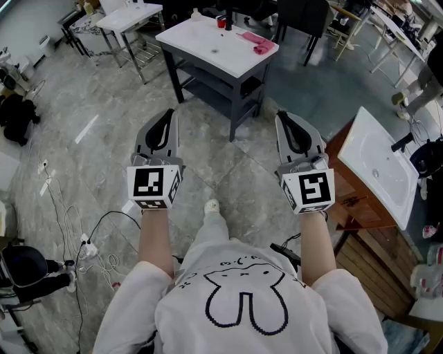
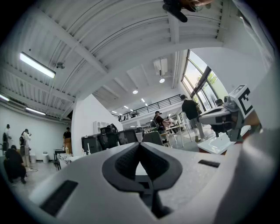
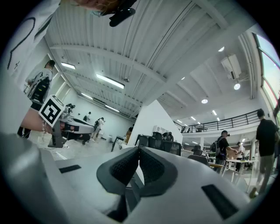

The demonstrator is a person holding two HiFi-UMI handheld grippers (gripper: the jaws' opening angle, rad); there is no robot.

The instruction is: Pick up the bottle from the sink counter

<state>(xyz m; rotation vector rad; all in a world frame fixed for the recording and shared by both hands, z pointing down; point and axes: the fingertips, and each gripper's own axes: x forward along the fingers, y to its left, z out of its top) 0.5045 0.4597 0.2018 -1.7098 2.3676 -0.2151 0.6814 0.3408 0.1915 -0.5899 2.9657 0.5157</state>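
Observation:
Both grippers are held out over the floor at chest height, apart from any counter. My left gripper [image 1: 168, 115] [image 2: 140, 145] is shut with nothing between its pads. My right gripper [image 1: 283, 117] [image 3: 139, 149] is likewise shut and empty. Ahead stands a white-topped sink counter on a dark frame [image 1: 208, 52]. On its far side are a small red thing [image 1: 221, 22] and a pale bottle-like shape [image 1: 196, 13], too small to make out. A pink cloth [image 1: 257, 41] lies at its right end. Both gripper views point up at the ceiling and show no bottle.
A second white basin [image 1: 377, 166] with a black tap [image 1: 401, 143] sits on a wooden cabinet [image 1: 356, 207] close at my right. Cables and a power strip [image 1: 86, 245] lie on the floor at my left. Tables, chairs and several people fill the room beyond.

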